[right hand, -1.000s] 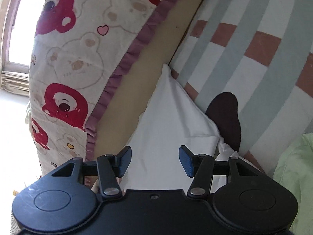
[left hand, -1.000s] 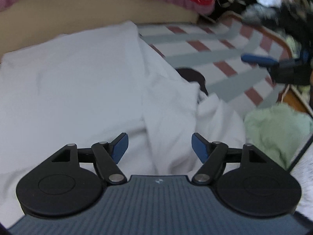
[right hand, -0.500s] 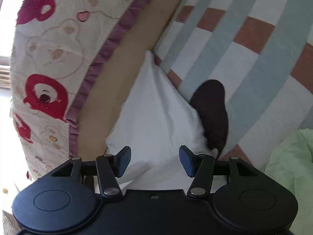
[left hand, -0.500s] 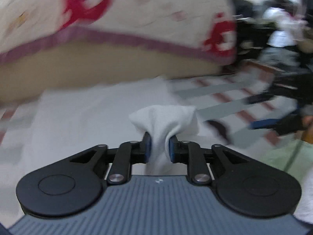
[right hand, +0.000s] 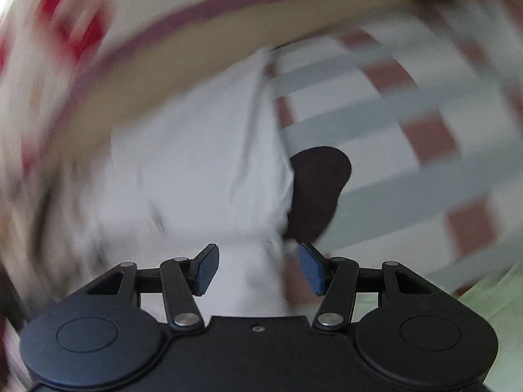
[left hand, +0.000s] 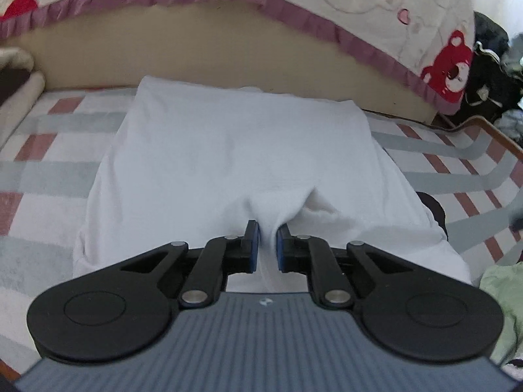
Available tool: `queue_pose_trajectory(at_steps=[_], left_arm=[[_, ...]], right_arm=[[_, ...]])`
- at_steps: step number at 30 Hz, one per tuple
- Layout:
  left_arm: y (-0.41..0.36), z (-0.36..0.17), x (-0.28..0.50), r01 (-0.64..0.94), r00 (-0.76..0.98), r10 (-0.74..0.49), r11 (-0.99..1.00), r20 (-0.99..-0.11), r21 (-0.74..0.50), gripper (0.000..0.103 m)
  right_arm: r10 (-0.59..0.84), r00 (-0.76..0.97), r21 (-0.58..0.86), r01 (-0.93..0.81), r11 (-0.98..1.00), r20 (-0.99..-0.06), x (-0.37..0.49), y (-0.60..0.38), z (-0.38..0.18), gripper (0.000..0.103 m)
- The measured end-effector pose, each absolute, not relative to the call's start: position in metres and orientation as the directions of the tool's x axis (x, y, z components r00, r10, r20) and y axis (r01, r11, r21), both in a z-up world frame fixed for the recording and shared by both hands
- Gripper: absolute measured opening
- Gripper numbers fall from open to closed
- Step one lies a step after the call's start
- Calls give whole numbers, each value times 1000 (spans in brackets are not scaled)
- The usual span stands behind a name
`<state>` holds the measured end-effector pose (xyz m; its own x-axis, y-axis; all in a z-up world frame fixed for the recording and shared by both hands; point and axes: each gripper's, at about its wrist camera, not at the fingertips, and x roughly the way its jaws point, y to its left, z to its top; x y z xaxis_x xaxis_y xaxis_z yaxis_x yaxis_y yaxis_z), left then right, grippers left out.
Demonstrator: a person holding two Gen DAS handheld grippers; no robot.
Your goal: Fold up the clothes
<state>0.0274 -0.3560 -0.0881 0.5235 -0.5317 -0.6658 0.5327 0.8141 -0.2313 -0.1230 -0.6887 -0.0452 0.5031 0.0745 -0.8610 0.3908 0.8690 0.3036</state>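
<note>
Left gripper [left hand: 268, 245]: jaws closing, a pinch of white cloth between the blue pads, fabric bunched up into a small peak just beyond the tips.
Right gripper [right hand: 258, 268]: jaws set wide, nothing pressed; white cloth below and between the fingers [right hand: 312, 272], contact impossible to judge through the blur.
Garment [left hand: 235, 153]: white, laid flat on the mat, smooth over most of its width, near edge gathered at the left gripper; far edge reaching the tan panel.
Mat [left hand: 42, 170]: striped in grey, white and brick red, under the garment, bare on both sides of it.
Dark patch [right hand: 315, 192]: brown-black, rounded, on the mat touching the garment's right edge, partly tucked beneath it; seen in the left wrist view as a dark sliver at that same edge.
Green cloth [left hand: 503, 297]: pale green, crumpled, right of the garment's near corner, off its edge.
Tan panel [left hand: 183, 42]: plain beige, upright along the garment's far edge.
Cover [left hand: 385, 9]: cream, printed with red bears and hearts, purple frill along its hem, hanging over the tan panel beyond the garment.
Clutter [left hand: 490, 75]: dark, indistinct, far right beyond the garment.
</note>
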Motion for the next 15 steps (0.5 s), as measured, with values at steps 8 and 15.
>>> queue_pose_trajectory(at_steps=[8,15], left_arm=[[-350,-111,51,474,498,-531,829,-686,-297,6],[-333,-120,64,400,515,-488,864,-705,-306,5]], right_arm=[[-137,134,-149,-83,985,-981,-82,-570,-66,60],[-79,-18,-81,210,974,-997,-56,-599,-131,59]])
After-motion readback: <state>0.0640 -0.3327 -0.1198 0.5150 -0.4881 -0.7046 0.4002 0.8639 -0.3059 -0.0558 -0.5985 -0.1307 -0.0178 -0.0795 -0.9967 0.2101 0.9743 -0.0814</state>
